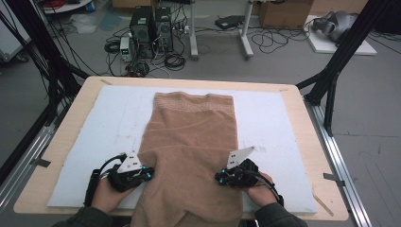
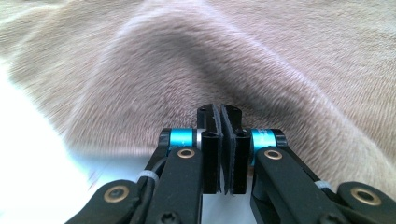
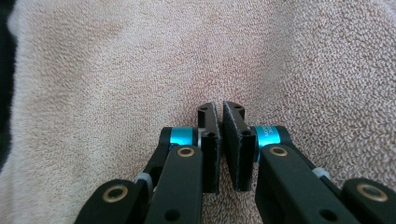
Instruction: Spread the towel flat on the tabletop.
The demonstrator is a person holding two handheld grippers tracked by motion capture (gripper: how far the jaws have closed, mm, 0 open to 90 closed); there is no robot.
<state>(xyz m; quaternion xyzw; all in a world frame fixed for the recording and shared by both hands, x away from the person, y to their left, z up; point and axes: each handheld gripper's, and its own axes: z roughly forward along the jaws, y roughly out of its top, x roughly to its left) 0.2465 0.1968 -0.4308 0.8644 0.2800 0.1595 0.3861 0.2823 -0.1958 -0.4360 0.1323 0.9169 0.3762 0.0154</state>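
Observation:
A tan knitted garment point(image 1: 194, 137) lies flat and lengthwise on the white mat point(image 1: 269, 118), its near end hanging over the table's front edge. My left gripper point(image 1: 150, 174) rests at the garment's left edge, with its jaws together. In the left gripper view the left gripper point(image 2: 219, 112) has its pads closed against each other, and a raised fold of the garment point(image 2: 261, 56) stands just past the tips. My right gripper point(image 1: 218, 178) lies on the garment's right side. In the right gripper view the right gripper point(image 3: 220, 108) is shut, its tips on the garment point(image 3: 140, 70), with no fabric visible between the pads.
The mat covers most of a wooden table point(image 1: 71, 123) framed by black struts. Computer towers point(image 1: 151, 30), cables and boxes sit on the floor beyond the far edge. Bare mat point(image 2: 28, 163) shows left of the left gripper.

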